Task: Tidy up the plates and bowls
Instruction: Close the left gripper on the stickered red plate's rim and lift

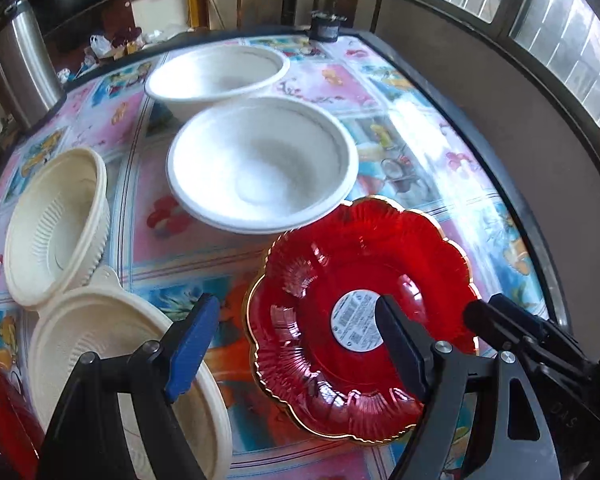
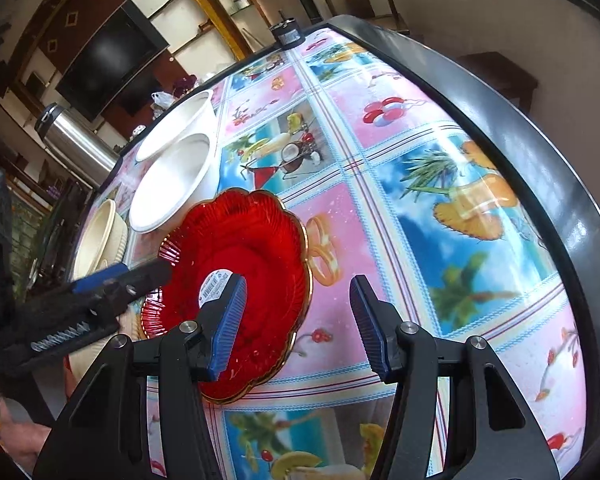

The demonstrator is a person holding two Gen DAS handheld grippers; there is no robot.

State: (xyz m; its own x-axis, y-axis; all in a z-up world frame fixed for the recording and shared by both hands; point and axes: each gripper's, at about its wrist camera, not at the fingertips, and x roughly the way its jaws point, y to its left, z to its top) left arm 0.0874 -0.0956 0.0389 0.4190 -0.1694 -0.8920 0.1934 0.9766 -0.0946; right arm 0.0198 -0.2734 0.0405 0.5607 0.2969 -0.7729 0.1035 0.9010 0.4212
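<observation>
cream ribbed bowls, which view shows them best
The left wrist view: both cream ribbed bowls show, with their ridged insides, at the table's left. The right wrist view catches only a sliver of one, behind the left hand-held gripper.

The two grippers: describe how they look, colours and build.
Both have black angular frames with silver round pivot bolts. The left gripper carries long fingers with blue ribbed pads. The right gripper has the same black linkage arms and blue ribbed pads. In the right wrist view, the left one also shows a coiled metal spring on its side.
</observation>
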